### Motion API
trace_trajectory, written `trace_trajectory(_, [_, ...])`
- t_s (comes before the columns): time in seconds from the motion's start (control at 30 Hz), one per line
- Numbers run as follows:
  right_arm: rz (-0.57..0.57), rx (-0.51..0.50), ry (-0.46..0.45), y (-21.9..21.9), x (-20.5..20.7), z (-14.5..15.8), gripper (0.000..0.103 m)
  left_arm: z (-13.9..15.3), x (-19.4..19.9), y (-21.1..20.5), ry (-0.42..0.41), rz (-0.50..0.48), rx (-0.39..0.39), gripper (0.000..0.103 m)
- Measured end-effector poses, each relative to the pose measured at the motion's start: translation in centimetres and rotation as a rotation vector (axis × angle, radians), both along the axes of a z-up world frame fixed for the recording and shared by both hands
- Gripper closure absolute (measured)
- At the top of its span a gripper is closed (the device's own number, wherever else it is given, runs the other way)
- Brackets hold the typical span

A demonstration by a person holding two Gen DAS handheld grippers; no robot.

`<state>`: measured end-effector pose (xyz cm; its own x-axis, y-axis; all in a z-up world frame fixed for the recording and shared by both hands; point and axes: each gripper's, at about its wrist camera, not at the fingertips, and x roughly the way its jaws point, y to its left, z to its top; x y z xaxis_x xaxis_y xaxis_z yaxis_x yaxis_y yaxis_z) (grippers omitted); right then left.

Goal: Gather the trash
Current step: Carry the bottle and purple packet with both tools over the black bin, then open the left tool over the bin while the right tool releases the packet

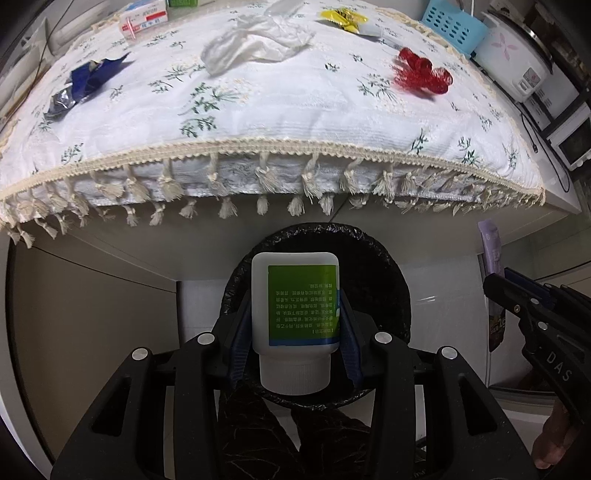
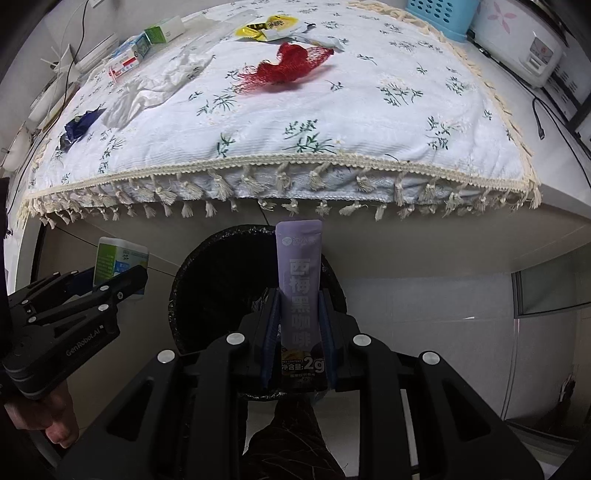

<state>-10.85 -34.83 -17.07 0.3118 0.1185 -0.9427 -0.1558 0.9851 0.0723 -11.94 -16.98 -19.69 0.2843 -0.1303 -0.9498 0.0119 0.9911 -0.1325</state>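
Left wrist view: the left gripper (image 1: pixel 295 325) is clenched on a small white plastic bottle (image 1: pixel 294 317) with a green label, held cap toward the camera, directly over the bin (image 1: pixel 388 280). The bottle is rigid and smooth, probably light, and could slip; the pads sit on its flat sides, which looks the steadiest hold. Right wrist view: the right gripper (image 2: pixel 298 339) is nearly closed and grips a purple sachet (image 2: pixel 300 280), which stands upright above the bin's near rim. The sachet is thin, glossy film, flat and limp, so a pinch across its lower half suits it best. The bin is round, lined with a crinkled black plastic bag, and stands on the floor below the table's fringed edge. Above and beyond the bin, the cloth-covered table (image 1: pixel 332 122) carries more trash: a crumpled blue foil wrapper (image 1: pixel 88 81), a soft white tissue (image 1: pixel 255 40), a stiff red mesh net (image 1: pixel 421 74) and a yellow wrapper (image 1: pixel 343 18). All look light and easily crushed.
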Motion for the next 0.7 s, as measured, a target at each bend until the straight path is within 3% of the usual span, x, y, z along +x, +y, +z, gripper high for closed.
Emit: trace_trajectory(0.7, [-0.093,-0.024,0.025,-4.4,-1.1,-0.2,0.083,-3.3,0.6,-4.8,0.043,-0.103,-0.027,0.062])
